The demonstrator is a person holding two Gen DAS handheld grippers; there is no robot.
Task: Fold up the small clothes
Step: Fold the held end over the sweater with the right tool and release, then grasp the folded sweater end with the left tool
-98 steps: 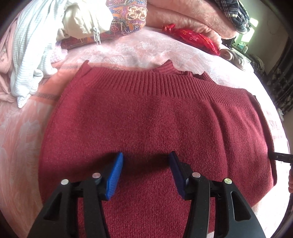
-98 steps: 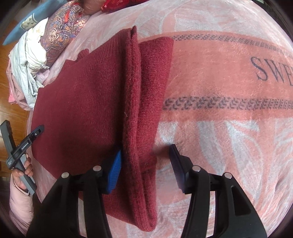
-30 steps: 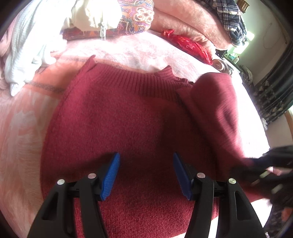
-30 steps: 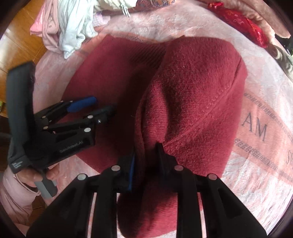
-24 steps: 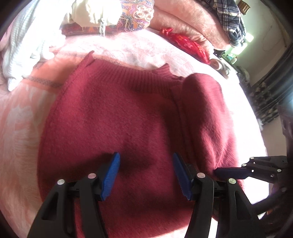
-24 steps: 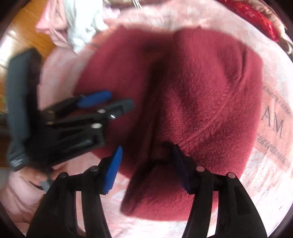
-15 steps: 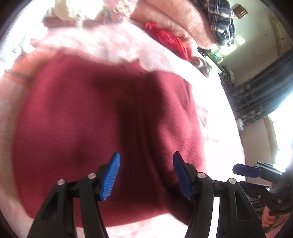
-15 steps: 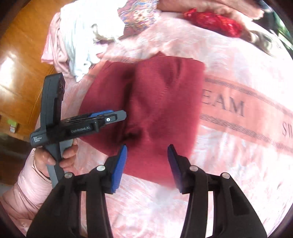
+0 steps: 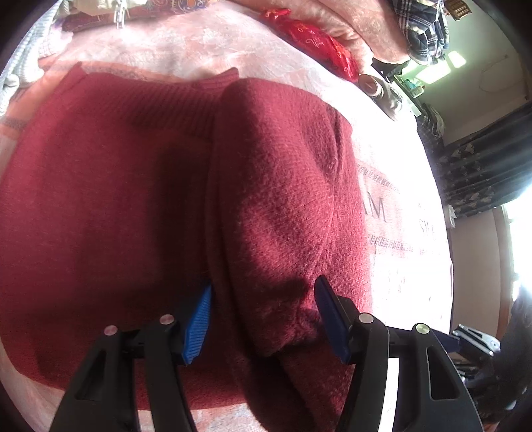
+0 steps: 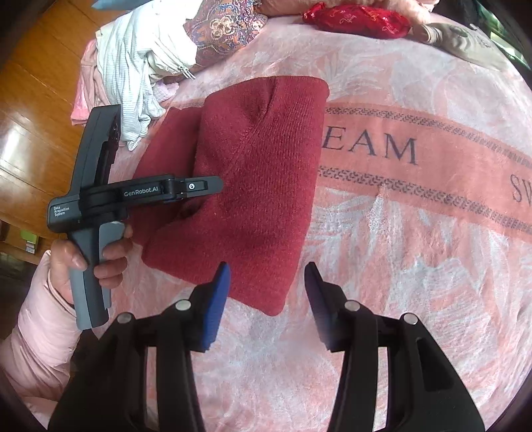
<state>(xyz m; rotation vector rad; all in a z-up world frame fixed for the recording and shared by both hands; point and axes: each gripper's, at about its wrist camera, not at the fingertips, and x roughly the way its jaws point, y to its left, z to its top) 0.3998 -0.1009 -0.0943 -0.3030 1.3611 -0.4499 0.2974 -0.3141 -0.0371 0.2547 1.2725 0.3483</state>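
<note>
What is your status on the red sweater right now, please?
Both grippers open: right gripper just released, empty above the blanket; left gripper straddles the folded flap. Red sweater one side folded over. Nothing in the way.

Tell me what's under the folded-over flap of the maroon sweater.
The flap lies on the sweater's own body, whose left part and ribbed hem stay exposed. Beneath that is the pink blanket. Whatever the flap covers, tucked sleeves included, cannot be seen.

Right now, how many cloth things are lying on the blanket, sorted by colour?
Dark red: 1, the folded sweater.
Bright red: 1, the embroidered pouch.
White: 1, the striped garment.
Patterned: 1, the paisley cloth.
Total: 4.
</note>
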